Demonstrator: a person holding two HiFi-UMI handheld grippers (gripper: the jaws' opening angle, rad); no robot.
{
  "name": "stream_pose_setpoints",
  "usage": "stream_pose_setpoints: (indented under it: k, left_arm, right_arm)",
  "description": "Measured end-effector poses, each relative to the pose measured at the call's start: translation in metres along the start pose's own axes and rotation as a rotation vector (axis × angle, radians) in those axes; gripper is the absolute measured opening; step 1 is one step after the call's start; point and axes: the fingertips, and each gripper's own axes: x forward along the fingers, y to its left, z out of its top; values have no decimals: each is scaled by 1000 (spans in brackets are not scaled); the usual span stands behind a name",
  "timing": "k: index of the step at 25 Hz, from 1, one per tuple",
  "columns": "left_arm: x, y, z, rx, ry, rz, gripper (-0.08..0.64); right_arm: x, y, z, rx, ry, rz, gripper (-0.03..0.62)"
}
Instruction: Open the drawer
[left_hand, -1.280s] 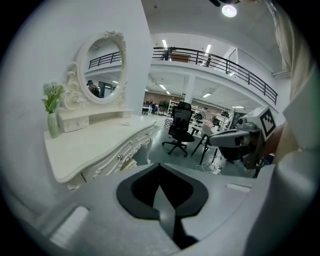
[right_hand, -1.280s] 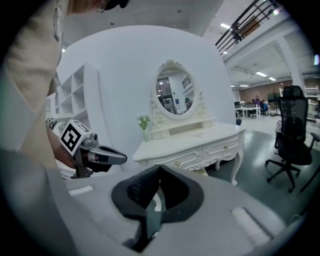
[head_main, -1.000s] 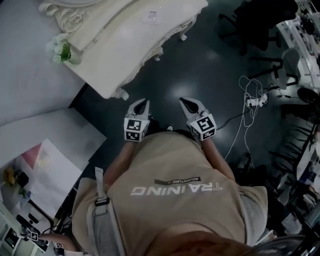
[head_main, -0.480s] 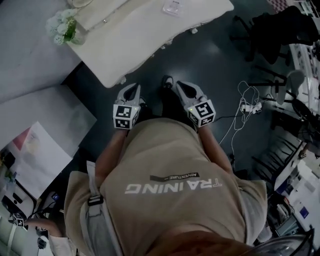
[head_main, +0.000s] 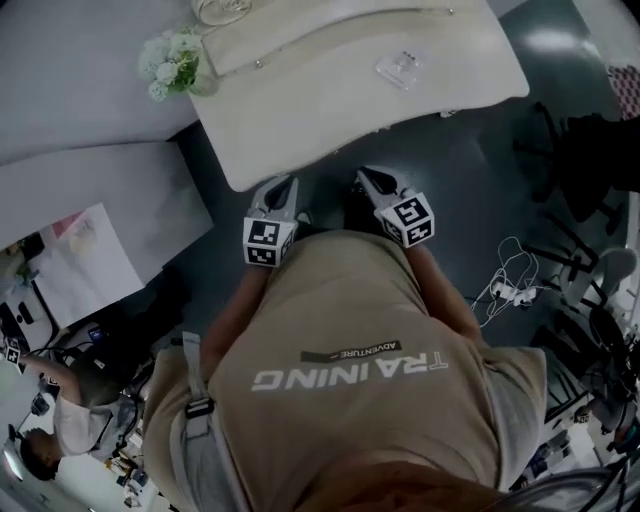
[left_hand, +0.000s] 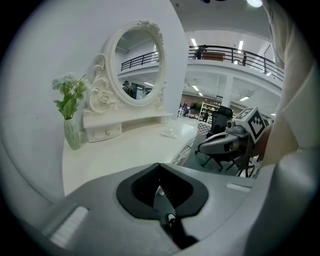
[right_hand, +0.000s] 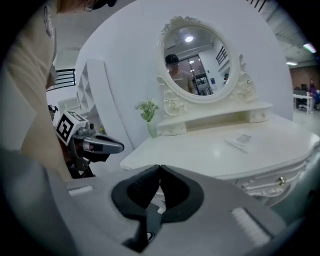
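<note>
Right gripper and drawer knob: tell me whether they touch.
Apart. The right gripper view shows the drawer knob well off to the right of the shut right gripper, not at its tips.

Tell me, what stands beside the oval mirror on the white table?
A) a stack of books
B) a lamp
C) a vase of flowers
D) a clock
C: a vase of flowers stands on the table just left of the mirror.

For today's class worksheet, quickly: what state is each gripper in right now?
Left grey two-jaw gripper: closed, holding nothing.
Right grey two-jaw gripper: closed, holding nothing.
</note>
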Motion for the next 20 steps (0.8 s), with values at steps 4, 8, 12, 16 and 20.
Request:
stream_pose_setpoints:
  k: [4,8,12,16,20]
  left_arm:
    - [15,2,21,-73,-22,115,-2]
    - [21,12,22,-158,-22,212,-2]
    - [16,28,10,-222,-27,245,-2]
    - [5,56,5,-221,-57,252,-2]
    - [-10,73,4,-121,-80,229,-2]
  right_arm:
    - [14,-35,-6,-62,79,114,3]
    - [29,-51,-8,-104,159,204,3]
    - [49,-48,-15,-114,241,252,3]
    - [73,-32,-25,-164,333,267,3]
    - [83,-9,-43,-212,403,244,3]
